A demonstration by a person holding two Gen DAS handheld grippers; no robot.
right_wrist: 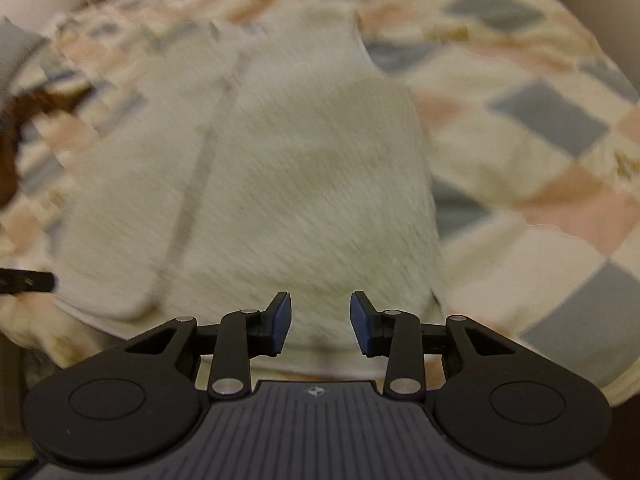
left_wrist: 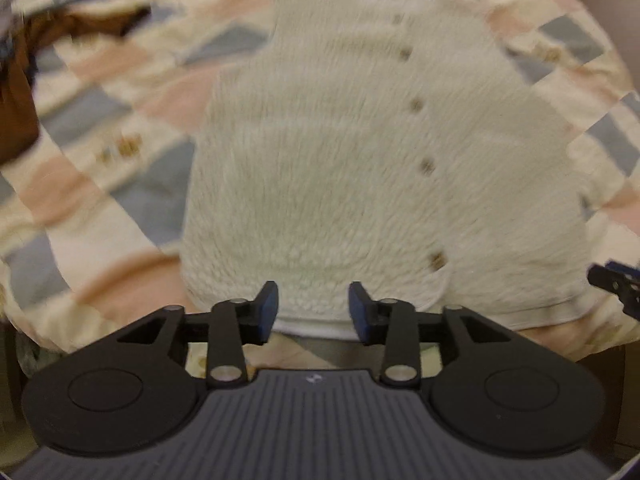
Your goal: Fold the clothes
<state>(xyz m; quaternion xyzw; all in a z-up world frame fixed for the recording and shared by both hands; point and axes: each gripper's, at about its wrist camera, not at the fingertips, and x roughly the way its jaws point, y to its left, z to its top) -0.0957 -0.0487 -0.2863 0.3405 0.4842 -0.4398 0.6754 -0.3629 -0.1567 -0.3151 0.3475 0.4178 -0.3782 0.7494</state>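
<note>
A cream fleece cardigan with a row of small brown buttons (left_wrist: 360, 152) lay spread flat on a bed covered by a patchwork quilt of cream, pink and grey-blue squares (left_wrist: 92, 120), its hem toward both cameras and its neckline at the far side. The left claw (left_wrist: 313, 312) hovered at the near hem, left of the button line, its blue-padded fingers (left_wrist: 267, 312) standing apart with nothing between them; whether the tips touched the fleece could not be told. The right claw (right_wrist: 321, 326) was poised over the hem on the other side of the garment, its blue pads (right_wrist: 362, 328) likewise spread wide and empty. In the right wrist view the cardigan (right_wrist: 280, 184) filled the middle of the frame, its front placket running as a faint line away from the camera, and the quilt (right_wrist: 540, 128) stretched off to the right. A crumpled dark brown garment (left_wrist: 24, 92) lay on the quilt well apart from the cardigan, at the far left in both views (right_wrist: 24, 120). Each claw's tip showed at the edge of the other's frame. Both pictures were smeared by motion blur.
</note>
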